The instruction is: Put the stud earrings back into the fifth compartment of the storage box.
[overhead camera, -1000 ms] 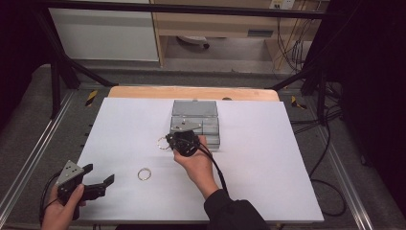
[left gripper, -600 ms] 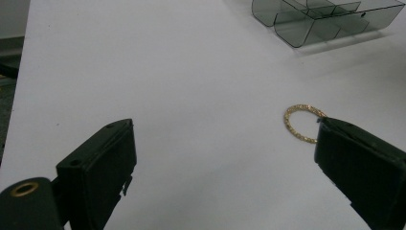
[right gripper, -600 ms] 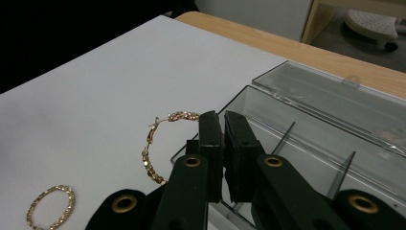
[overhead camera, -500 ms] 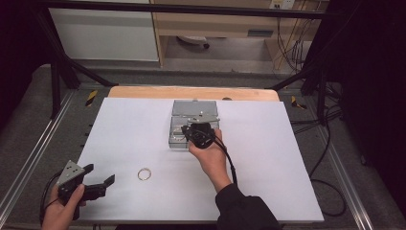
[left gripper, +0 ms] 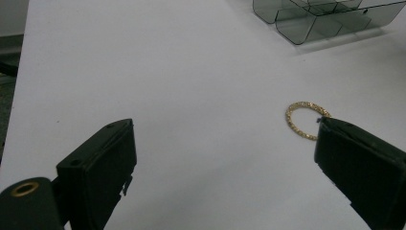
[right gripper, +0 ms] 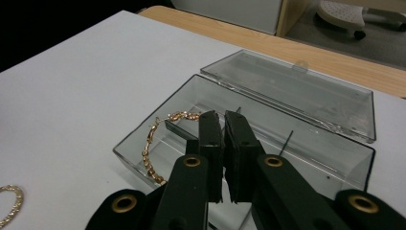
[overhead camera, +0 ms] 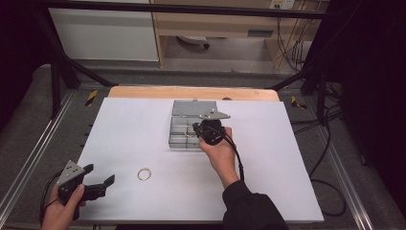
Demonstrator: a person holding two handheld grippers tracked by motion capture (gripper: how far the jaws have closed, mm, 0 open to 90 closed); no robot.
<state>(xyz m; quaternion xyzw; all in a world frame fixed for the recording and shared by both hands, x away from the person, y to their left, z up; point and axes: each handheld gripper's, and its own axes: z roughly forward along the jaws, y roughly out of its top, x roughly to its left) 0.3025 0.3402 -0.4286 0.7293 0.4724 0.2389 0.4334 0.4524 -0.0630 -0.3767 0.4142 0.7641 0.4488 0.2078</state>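
Observation:
A clear plastic compartment box (overhead camera: 181, 137) stands open at the table's middle, its lid (right gripper: 297, 91) laid flat behind it. My right gripper (overhead camera: 197, 130) hovers over the box with its jaws shut on one end of a gold chain (right gripper: 149, 153). The rest of the chain lies draped in the box's left compartment. A gold ring-shaped bracelet (overhead camera: 144, 173) lies on the white table. My left gripper (overhead camera: 98, 179) rests open at the front left corner. In the left gripper view the bracelet (left gripper: 304, 120) sits just beyond the right jaw's tip, apart from it.
The white tabletop (overhead camera: 297, 158) ends in a wooden strip (overhead camera: 191, 92) at the far edge. Metal frame rails run along both sides, and cables (overhead camera: 330, 143) hang off the right. The box (left gripper: 306, 24) lies far ahead in the left gripper view.
My right gripper carried the chain from the box's left side rightward to over the box, and the chain now lies in a compartment. The left gripper stayed still.

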